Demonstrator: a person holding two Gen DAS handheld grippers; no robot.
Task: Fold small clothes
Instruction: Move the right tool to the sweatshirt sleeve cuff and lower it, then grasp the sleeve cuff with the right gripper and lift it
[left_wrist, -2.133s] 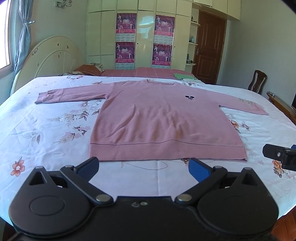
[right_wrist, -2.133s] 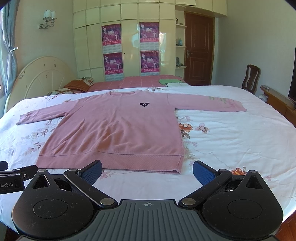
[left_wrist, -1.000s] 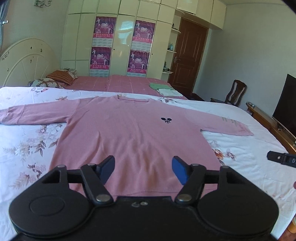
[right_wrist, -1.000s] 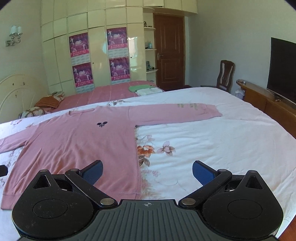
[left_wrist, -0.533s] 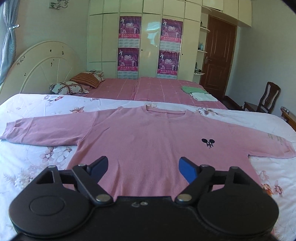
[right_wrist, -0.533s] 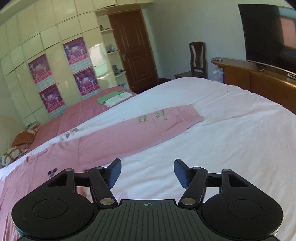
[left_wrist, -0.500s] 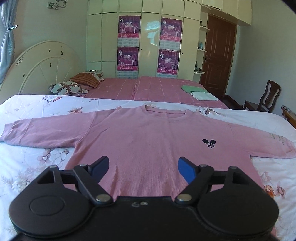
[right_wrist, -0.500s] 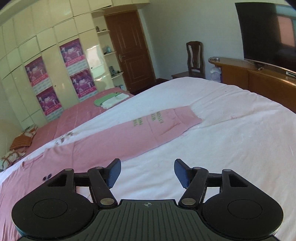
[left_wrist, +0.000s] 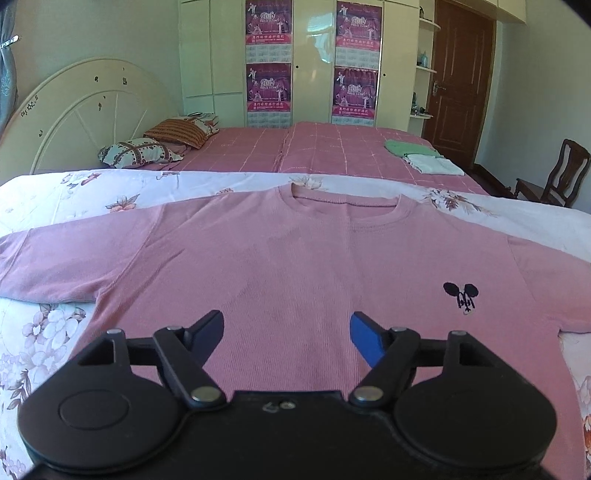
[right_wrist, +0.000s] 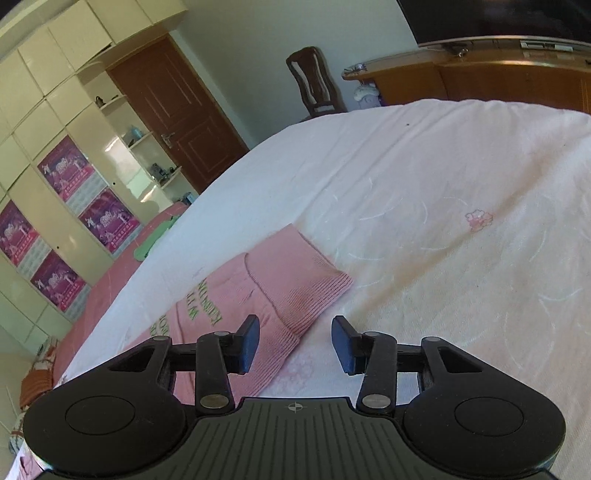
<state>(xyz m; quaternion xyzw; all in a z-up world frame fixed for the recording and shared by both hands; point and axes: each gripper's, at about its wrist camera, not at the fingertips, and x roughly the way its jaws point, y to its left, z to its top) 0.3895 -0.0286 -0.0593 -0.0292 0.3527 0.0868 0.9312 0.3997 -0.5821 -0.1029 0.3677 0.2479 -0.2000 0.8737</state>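
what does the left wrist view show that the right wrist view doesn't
Only the left wrist view shows the pink knit sweater's round neckline, its black mouse-head logo, two patterned pillows by the cream headboard, and the left gripper, jaws closing with nothing gripped.

Only the right wrist view shows the sweater's ribbed cuff with green lettering, the wooden TV cabinet, and the right gripper, jaws closing beside the cuff, nothing pinched.

Both show the pink sweater, brown door, wooden chair and purple wardrobe posters.
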